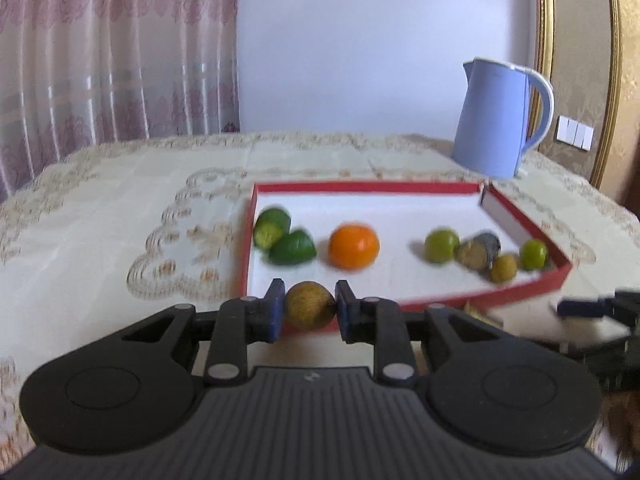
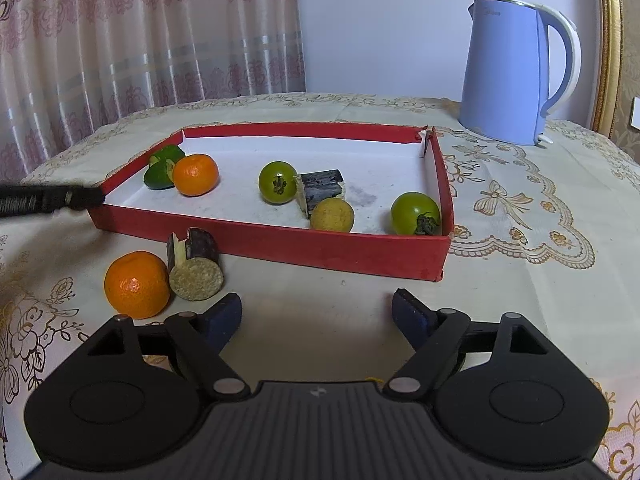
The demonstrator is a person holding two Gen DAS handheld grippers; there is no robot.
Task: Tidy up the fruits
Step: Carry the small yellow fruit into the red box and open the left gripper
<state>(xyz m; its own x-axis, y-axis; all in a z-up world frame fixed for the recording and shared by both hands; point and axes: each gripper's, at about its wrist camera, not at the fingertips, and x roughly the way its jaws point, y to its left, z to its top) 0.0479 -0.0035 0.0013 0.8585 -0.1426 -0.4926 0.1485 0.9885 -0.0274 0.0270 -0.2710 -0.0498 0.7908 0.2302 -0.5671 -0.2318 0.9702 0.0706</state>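
My left hand-held gripper (image 1: 310, 311) is clamped on a yellow-brown fruit (image 1: 310, 310) at the near wall of the red tray (image 1: 460, 302). My right hand-held gripper (image 2: 317, 317) stands apart above the desk (image 2: 520, 280), near a loose orange (image 2: 137, 284) and cut eggplant piece (image 2: 195, 266).

No legible text, labels, nos. or signs in either view. Kettle (image 2: 516, 72): faint mark near top rim in right wrist view, too small/blurred to read. Gripper bodies: small pale logo mark on ribbed housing of left gripper (image 1: 310, 310) & right gripper (image 2: 318, 316), a symbol only, no letters. Red tray (image 2: 280, 240): plain, unprinted walls.
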